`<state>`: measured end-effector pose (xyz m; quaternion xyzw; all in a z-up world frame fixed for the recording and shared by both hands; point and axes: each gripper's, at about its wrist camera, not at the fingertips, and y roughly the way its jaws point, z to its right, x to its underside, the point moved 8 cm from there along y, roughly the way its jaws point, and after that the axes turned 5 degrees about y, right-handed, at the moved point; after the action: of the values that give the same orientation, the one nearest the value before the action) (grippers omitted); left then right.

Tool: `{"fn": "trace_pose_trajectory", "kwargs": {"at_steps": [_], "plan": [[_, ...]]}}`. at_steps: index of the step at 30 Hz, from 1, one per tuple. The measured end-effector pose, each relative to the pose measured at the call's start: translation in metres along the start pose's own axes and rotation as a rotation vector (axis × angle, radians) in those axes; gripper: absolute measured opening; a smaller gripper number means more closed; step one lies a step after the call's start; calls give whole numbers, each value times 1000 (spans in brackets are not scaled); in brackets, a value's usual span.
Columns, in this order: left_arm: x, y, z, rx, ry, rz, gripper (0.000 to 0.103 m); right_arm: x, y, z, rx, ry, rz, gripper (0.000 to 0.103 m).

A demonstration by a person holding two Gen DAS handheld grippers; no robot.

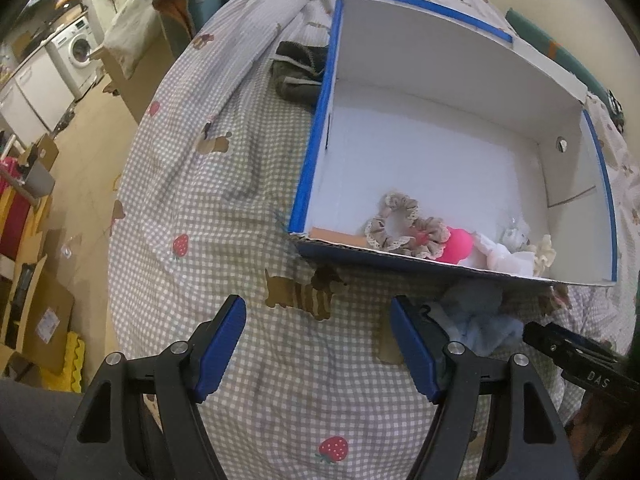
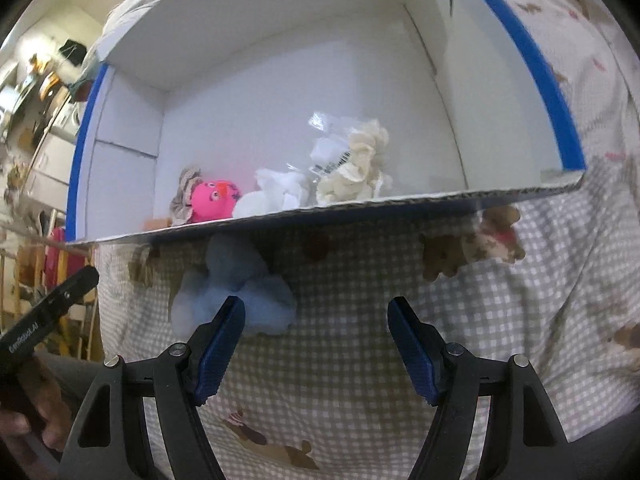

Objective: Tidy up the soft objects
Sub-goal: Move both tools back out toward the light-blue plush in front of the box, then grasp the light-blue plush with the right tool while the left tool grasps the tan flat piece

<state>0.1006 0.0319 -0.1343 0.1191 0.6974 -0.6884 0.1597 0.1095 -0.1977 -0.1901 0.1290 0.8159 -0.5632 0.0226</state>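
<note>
A white box with blue edges [image 1: 316, 152] [image 2: 532, 52] sits on a checked bedsheet [image 1: 224, 216]. Inside lie a beige scrunchie [image 1: 394, 220], a pink toy [image 1: 456, 245] [image 2: 214, 200], a white cloth [image 1: 504, 254] [image 2: 276, 192] and a cream scrunchie [image 2: 360, 168] [image 1: 544, 254]. A light blue fluffy item [image 1: 476, 320] [image 2: 236, 284] lies on the sheet just outside the box's near wall. My left gripper [image 1: 318, 344] is open and empty, left of the blue item. My right gripper [image 2: 316, 344] is open and empty, its left finger just in front of the blue item.
A dark green cloth [image 1: 298, 72] lies on the bed left of the box. A folded quilt [image 1: 248, 32] runs along the bed's far left. Cardboard boxes [image 1: 40, 320] and a washing machine [image 1: 80, 46] stand on the floor at left.
</note>
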Motion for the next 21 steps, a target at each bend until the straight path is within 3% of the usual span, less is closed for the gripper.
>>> {"fn": "trace_pose_trajectory", "kwargs": {"at_steps": [6, 14, 21], "plan": [[2, 6, -4, 3, -13, -27, 72, 0, 11, -10, -10, -16, -25, 78], [1, 11, -4, 1, -17, -40, 72, -3, 27, -48, -130, -43, -72, 78], [8, 25, -8, -1, -38, -93, 72, 3, 51, -67, -130, -99, -106, 78]]}}
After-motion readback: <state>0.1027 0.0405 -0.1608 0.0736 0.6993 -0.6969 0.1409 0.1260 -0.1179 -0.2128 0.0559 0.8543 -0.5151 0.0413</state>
